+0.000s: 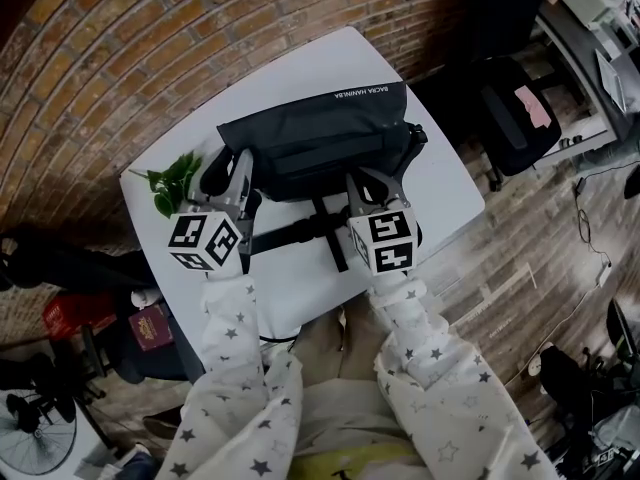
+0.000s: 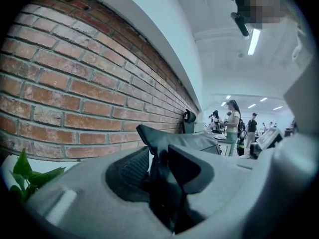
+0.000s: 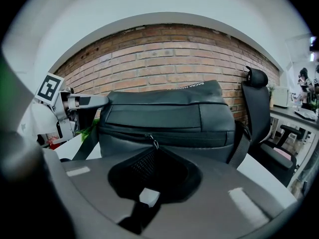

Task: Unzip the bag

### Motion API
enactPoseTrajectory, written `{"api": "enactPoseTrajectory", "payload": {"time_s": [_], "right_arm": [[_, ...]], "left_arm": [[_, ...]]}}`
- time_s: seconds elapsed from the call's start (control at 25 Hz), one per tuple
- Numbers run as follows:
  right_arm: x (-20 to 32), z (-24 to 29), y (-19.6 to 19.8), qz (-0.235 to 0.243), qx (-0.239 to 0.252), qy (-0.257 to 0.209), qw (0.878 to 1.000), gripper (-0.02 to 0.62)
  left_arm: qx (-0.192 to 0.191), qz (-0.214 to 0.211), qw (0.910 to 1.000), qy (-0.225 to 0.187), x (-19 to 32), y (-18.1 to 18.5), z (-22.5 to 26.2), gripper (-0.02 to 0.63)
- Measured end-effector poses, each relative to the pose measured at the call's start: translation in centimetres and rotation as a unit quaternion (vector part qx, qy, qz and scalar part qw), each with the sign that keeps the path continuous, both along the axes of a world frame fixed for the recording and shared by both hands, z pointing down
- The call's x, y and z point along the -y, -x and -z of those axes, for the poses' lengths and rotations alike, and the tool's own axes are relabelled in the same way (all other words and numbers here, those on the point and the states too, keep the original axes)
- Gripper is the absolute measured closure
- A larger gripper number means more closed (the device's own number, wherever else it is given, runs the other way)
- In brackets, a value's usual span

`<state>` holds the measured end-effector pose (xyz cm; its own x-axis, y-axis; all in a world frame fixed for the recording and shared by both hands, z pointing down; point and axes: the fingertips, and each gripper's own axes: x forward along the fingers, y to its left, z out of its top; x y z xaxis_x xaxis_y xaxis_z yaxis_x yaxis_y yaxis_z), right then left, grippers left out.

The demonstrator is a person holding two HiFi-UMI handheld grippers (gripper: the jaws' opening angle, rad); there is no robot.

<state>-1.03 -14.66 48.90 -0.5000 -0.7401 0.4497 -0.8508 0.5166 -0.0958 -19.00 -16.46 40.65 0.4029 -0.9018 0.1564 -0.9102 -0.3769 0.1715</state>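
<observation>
A dark grey bag (image 1: 320, 133) lies on the white table (image 1: 445, 193), its zipper running along the side facing me. My left gripper (image 1: 238, 165) is at the bag's left end, and in the left gripper view dark bag fabric (image 2: 154, 138) is pinched between its jaws (image 2: 158, 156). My right gripper (image 1: 375, 183) is against the front of the bag (image 3: 169, 111). Its jaws (image 3: 156, 149) are closed together on the small metal zipper pull (image 3: 154, 142), which sits left of the middle of the zipper line.
A green leafy sprig (image 1: 172, 180) lies on the table just left of the left gripper. The bag's black strap with buckle (image 1: 300, 230) trails toward me. A brick wall (image 3: 164, 59) is behind the table, and a black office chair (image 1: 515, 113) stands to the right.
</observation>
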Motion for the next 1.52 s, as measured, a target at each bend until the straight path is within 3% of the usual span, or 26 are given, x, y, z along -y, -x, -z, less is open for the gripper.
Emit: {"api": "enactPoseTrajectory", "payload": {"time_s": [0.52, 1.0, 1.52], "right_arm": [[0.4, 0.3, -1.3, -0.028, -0.007, -0.006, 1.000, 0.568], [1.1, 0.2, -5.6, -0.062, -0.003, -0.007, 0.998, 0.568], [1.8, 0.3, -7.8, -0.084, -0.007, -0.009, 0.996, 0.566]], "left_arm": [[0.004, 0.012, 0.9999, -0.002, -0.2, 0.5, 0.0, 0.488], [0.014, 0.031, 0.9994, -0.006, -0.3, -0.9, 0.3, 0.488], [0.019, 0.050, 0.9986, -0.008, -0.2, -0.9, 0.3, 0.488]]}}
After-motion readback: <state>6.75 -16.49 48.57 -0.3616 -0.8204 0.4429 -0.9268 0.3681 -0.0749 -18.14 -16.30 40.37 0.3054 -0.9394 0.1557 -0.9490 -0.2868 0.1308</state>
